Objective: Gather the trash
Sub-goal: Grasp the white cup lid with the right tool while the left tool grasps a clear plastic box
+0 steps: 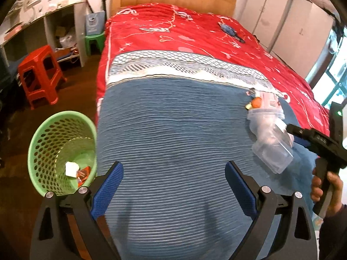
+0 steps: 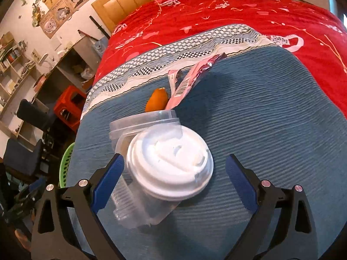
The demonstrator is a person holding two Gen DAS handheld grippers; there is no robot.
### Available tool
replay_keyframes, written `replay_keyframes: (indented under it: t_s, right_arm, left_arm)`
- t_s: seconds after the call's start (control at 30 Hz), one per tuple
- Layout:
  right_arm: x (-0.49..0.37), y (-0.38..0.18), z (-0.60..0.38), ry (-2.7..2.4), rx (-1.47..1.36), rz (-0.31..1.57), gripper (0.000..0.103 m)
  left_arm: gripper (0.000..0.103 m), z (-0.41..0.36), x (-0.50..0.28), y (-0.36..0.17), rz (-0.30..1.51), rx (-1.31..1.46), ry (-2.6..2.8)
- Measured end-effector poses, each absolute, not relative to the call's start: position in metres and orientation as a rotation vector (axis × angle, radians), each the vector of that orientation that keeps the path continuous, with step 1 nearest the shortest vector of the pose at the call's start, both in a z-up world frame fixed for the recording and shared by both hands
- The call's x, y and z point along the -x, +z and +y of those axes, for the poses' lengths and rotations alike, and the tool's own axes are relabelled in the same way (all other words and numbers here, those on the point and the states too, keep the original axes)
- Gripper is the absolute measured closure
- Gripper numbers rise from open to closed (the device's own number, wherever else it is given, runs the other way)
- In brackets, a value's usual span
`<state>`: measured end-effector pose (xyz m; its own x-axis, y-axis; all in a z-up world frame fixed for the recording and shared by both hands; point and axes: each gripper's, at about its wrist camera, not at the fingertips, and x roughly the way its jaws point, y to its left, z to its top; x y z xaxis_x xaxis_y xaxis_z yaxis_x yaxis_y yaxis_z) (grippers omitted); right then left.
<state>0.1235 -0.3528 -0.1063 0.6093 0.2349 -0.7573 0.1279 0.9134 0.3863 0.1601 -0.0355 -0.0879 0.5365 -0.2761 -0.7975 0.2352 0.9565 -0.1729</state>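
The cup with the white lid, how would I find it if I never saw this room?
Look at the big bed and its blue blanket at the near end. A little pile of trash lies there, and the clear plastic cup is on its side between the right tongs. Unlike the orange peel and pink wrapper behind it, it has a round white lid.

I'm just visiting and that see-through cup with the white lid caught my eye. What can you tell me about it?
The clear plastic cup lies on its side on the blue ribbed blanket, its white lid facing the right claw's camera. The lid is round, raised in the middle, with a sip opening near its rim. The cup looks empty and thin-walled. It rests against a clear plastic container behind it. It sits between the open fingers of the right claw, nearer the left one; neither pad visibly presses it.
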Motion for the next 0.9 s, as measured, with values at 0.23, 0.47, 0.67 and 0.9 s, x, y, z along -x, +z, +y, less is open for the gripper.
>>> replay_keyframes:
  t_s: [0.23,0.47,0.67,0.9]
  right_arm:
    - [-0.132,-0.112,-0.352,0.090,-0.431,0.938,0.013]
    - [-0.131,-0.110,-0.349,0.121,-0.442,0.933,0.021]
    - [-0.126,-0.107,-0.352,0.118,-0.439,0.919,0.022]
    - [-0.112,-0.098,-0.365,0.105,-0.437,0.898,0.022]
  left_arm:
    - [0.010,-0.062,-0.158,-0.088,0.959,0.016,-0.385]
    - [0.009,-0.100,-0.154,-0.090,0.955,-0.024,-0.507]
    - [0.007,-0.139,-0.147,-0.094,0.941,-0.085,-0.606]
    - [0.007,-0.182,-0.146,-0.103,0.945,-0.149,-0.706]
